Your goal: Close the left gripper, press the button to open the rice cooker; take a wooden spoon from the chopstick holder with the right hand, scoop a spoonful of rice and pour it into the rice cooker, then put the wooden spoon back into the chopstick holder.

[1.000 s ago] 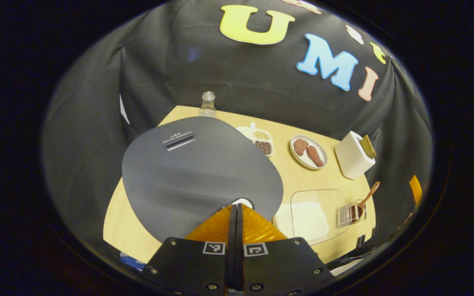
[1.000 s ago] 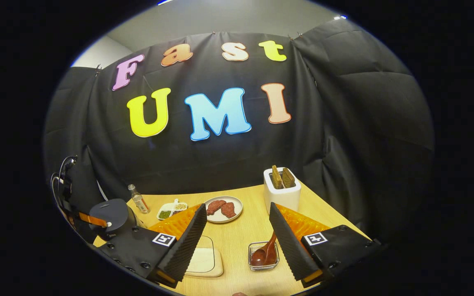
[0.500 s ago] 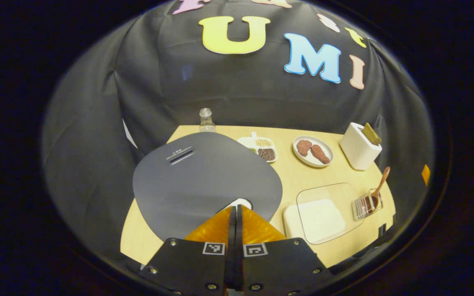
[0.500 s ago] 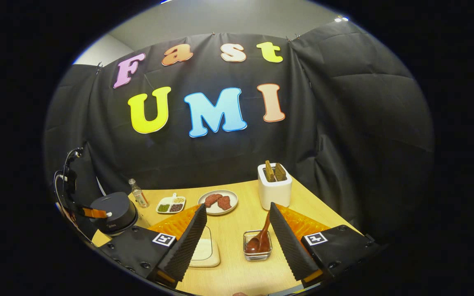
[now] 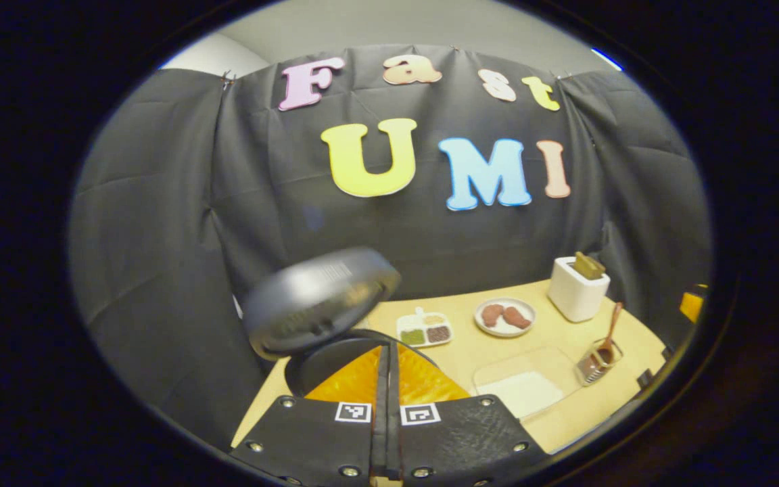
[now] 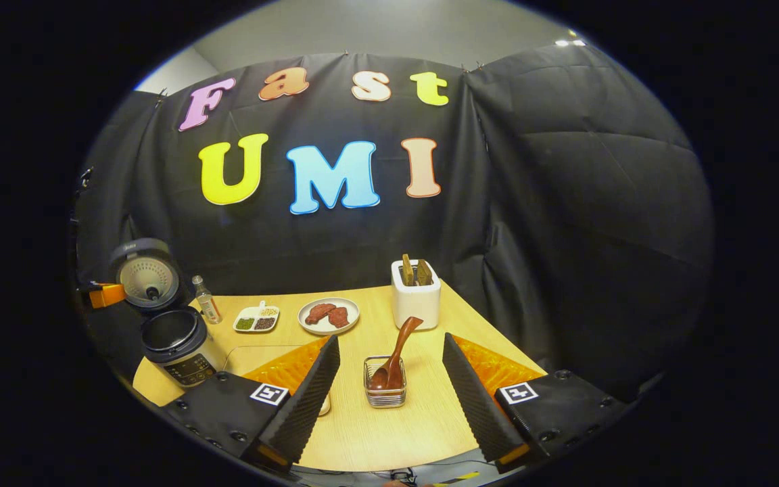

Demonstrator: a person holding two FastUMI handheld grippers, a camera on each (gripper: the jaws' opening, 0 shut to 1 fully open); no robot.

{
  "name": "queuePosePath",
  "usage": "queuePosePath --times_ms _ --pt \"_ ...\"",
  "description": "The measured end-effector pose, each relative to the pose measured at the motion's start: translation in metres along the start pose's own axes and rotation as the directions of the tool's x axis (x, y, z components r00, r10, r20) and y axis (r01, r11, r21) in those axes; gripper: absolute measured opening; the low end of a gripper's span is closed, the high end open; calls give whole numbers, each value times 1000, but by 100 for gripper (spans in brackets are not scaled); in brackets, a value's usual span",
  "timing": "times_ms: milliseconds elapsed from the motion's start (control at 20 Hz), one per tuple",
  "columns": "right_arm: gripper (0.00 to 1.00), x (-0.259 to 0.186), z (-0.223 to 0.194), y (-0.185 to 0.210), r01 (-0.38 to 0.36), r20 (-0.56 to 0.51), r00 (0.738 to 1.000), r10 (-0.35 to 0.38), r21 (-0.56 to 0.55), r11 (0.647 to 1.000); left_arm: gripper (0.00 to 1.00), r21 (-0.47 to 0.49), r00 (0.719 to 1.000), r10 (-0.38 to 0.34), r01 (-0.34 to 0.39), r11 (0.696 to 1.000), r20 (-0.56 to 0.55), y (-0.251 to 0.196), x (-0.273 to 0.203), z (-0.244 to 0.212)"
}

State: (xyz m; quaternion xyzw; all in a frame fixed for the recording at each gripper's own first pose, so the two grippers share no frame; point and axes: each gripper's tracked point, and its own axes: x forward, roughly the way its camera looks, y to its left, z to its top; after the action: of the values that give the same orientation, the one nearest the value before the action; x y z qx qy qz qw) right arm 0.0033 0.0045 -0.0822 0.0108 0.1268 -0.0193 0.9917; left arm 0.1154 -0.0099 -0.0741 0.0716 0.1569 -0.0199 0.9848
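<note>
The rice cooker [image 6: 176,341] stands at the table's left with its lid [image 6: 146,274] swung up. In the left gripper view the raised lid [image 5: 318,297] is blurred above the dark pot rim [image 5: 335,348]. My left gripper [image 5: 386,352] is shut on nothing, just in front of the pot; it shows beside the lid [image 6: 102,295] in the right gripper view. The wooden spoon [image 6: 396,352] leans in the clear chopstick holder [image 6: 385,391]. My right gripper [image 6: 389,340] is open, short of the holder, fingers either side of it. The rice box [image 5: 521,385] lies right of the cooker.
A small glass bottle [image 6: 207,308], a divided dish of grains [image 6: 255,318], a plate with two meat pieces [image 6: 328,315] and a white toaster [image 6: 415,301] line the back of the table. The table's front edge [image 6: 389,460] is close below my right gripper.
The cooker lid has sprung open and up. My left gripper has tilted up and backed off the lid. The right gripper has shifted so the holder sits centred between its fingers.
</note>
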Motion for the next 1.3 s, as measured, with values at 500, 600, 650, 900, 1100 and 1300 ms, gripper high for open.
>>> queuePosePath --times_ms 500,600,650,900,1100,1300 --pt "98 50 -4 3 -65 -97 993 66 15 998 37 -135 999 36 -42 990 -41 22 -65 -26" --pt "97 73 -6 2 -63 -134 988 71 58 996 68 -143 997 70 -73 987 -27 22 -72 -21" --pt "98 85 -9 1 -64 -156 985 76 79 995 83 -139 996 89 -91 986 -23 20 -81 -20" --pt "98 142 -22 -11 -56 -250 965 82 110 992 99 -100 987 151 -155 983 -49 7 -78 -25" --pt "98 178 -40 -21 -38 -338 937 89 155 987 99 -125 979 184 -194 973 -88 -7 -71 -31" --pt "93 204 -68 -19 -40 -429 895 125 201 979 99 -116 969 220 -232 966 -110 -17 -63 -31"
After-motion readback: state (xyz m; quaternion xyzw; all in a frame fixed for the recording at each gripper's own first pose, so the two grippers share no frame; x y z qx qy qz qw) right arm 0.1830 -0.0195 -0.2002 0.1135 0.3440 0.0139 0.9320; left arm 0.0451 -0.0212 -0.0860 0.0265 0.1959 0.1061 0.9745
